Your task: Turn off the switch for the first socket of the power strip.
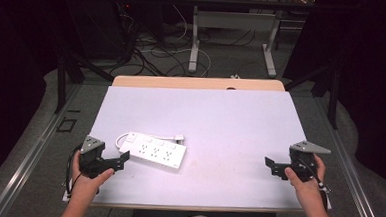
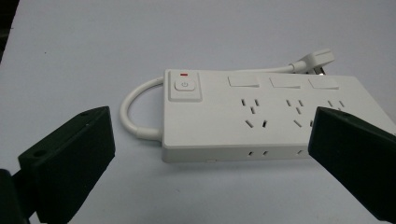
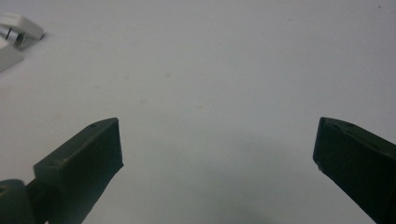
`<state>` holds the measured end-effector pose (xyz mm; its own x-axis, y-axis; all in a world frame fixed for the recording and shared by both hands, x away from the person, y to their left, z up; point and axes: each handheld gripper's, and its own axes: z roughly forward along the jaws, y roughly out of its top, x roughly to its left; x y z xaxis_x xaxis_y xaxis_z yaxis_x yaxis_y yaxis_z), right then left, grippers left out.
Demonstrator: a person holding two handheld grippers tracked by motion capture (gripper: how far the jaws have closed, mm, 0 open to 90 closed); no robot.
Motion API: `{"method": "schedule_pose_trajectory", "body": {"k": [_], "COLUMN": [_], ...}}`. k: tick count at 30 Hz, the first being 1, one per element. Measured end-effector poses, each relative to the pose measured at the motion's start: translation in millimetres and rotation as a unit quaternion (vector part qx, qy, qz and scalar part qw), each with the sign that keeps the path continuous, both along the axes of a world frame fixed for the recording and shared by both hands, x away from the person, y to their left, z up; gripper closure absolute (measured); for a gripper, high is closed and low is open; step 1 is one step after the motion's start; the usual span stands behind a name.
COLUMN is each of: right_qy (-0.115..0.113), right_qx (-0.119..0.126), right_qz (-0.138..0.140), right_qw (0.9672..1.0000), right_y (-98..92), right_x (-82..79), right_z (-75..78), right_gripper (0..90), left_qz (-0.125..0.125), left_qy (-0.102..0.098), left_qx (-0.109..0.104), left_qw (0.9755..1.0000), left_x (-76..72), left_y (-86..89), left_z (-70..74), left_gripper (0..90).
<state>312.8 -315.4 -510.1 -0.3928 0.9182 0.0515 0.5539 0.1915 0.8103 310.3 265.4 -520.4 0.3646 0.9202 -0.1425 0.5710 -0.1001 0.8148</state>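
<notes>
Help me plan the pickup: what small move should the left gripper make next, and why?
Probably ease the left gripper forward. Its jaws stand open, and the white power strip lies on the table just ahead of them, not yet between the pads.

The left gripper (image 1: 123, 160) sits near the tabletop's front-left corner, held low in the person's left hand (image 1: 88, 175), its jaws spread wide with nothing between them. The right gripper (image 1: 270, 165) hangs near the front-right corner in the right hand (image 1: 305, 182), its jaws likewise wide apart and pointing inward.
</notes>
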Motion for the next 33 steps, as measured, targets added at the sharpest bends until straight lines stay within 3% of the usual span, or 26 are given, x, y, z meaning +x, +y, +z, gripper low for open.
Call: {"method": "schedule_pose_trajectory", "body": {"k": [2, 5, 13, 20, 28, 33], "right_qy": [-0.001, 0.020, 0.059, 0.065, 0.066, 0.047], "right_qx": [-0.007, -0.022, -0.046, -0.048, -0.050, -0.042], "right_qz": [0.006, 0.023, 0.021, 0.015, 0.019, 0.027], "right_qw": [1.0000, 0.9993, 0.9970, 0.9966, 0.9964, 0.9976], "right_y": [1.1, 5.0, 2.6, 1.4, 9.4, 10.8], "right_x": [-0.6, -2.6, -0.2, -1.1, 6.5, 5.5], "right_z": [1.8, 5.6, 2.3, 3.0, 2.2, 1.2], "right_gripper": [0.7, 0.3, 1.2, 1.4, 1.6, 2.6], "left_qz": [0.001, 0.002, 0.003, 0.006, 0.020, 0.014], "left_qy": [0.002, 0.010, 0.018, 0.014, 0.014, 0.018], "left_qx": [0.004, 0.006, 0.018, 0.031, 0.022, 0.022], "left_qw": [1.0000, 0.9999, 0.9997, 0.9994, 0.9995, 0.9995], "left_x": [0.4, 1.1, 1.0, -3.7, -2.5, 0.3], "left_y": [0.4, 0.7, -4.5, -7.6, -2.4, -4.1], "left_z": [-0.4, -0.3, 2.8, 6.9, 13.1, 17.0], "left_gripper": [0.4, 0.4, 1.6, 7.6, 17.9, 34.8]}}
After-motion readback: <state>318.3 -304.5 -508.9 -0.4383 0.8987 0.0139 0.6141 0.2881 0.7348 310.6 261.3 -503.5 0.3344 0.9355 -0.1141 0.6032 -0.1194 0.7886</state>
